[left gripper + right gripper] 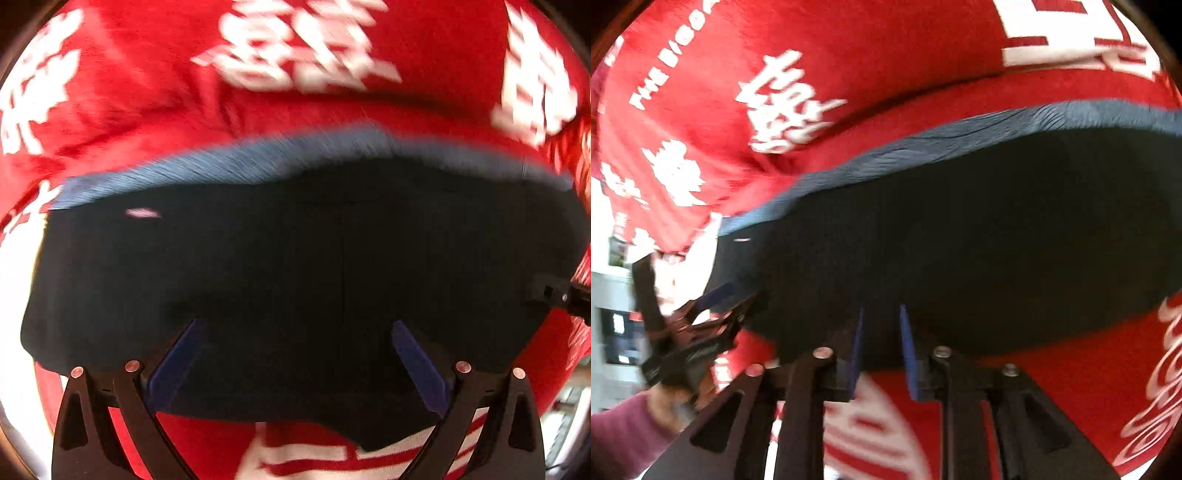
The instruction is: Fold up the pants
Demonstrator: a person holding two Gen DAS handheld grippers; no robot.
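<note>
On red printed cloth point(122, 92), dark pants point(295, 258), left gripper point(295, 354) spread, right gripper point(881, 343) narrowed

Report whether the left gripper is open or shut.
Open: the left gripper has blue fingers spread wide over the dark pants, not pinched together.

You've got a red blanket point(122, 96) with white print point(783, 107) spread underneath, and white lettering point(652, 79) along its edge.
</note>
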